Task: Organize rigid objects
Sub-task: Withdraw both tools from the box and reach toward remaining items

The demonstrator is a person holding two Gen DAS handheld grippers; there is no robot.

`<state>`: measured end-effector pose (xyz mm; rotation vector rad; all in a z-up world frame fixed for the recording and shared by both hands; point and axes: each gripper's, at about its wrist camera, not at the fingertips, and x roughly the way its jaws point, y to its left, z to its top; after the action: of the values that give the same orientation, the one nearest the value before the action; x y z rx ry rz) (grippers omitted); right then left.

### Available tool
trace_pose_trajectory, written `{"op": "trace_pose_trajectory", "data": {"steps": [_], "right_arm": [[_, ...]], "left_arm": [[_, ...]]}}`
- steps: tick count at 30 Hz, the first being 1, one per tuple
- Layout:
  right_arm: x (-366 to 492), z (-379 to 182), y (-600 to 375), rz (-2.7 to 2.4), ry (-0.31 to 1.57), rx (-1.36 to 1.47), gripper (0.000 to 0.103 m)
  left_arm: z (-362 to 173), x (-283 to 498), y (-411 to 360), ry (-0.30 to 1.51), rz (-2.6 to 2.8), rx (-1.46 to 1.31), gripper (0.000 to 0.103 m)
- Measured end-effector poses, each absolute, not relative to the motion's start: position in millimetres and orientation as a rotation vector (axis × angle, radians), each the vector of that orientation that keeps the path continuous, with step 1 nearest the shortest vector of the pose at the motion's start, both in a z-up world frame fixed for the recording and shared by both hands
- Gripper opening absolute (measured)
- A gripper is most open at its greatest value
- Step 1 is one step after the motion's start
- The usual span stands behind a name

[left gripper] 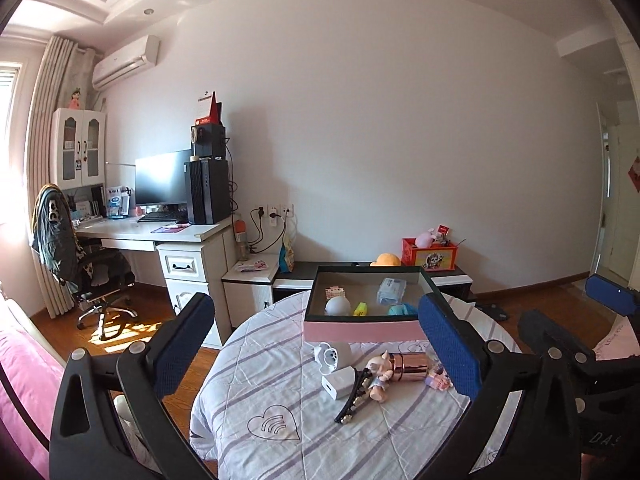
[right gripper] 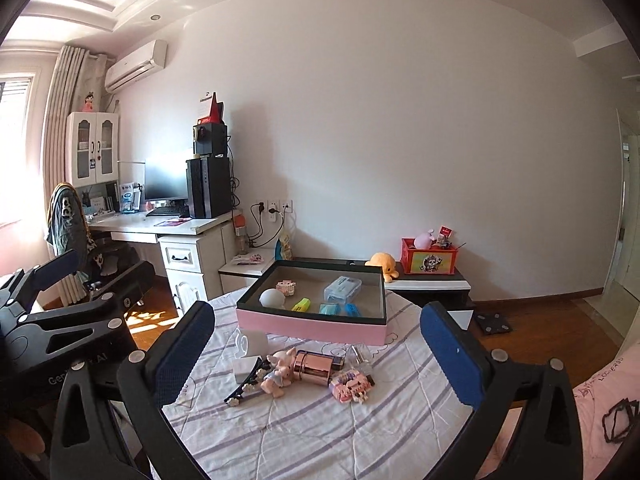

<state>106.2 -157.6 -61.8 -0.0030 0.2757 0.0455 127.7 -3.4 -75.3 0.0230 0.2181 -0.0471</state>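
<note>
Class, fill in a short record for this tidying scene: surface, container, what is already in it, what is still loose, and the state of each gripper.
surface: round table with striped cloth
container: pink box, open
inside: white ball, yellow highlighter, clear case
loose: pig figurine, rose-gold cylinder, hair clip, white charger
left gripper: open, empty
right gripper: open, empty
</note>
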Motion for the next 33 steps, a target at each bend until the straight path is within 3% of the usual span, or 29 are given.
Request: {"op": "trace_pose_trajectory", "data": {"steps": [21, 28, 33], "right_arm": [[103, -75, -174, 0.026, 0.314, 0.015, 0.103], [142, -113, -187, 0.016, 0.431, 0.036, 0.103], [178, -160, -199, 0.008, 0.572, 0.044, 0.103]], "left_arm": [[-87, 133, -16, 0.267, -0.064, 0.061, 0.103], [-129, 182, -32, 0.408, -0.080, 0.089, 0.103], [-186, 223, -34, 0.620, -0.151, 0.070, 0.103]]}}
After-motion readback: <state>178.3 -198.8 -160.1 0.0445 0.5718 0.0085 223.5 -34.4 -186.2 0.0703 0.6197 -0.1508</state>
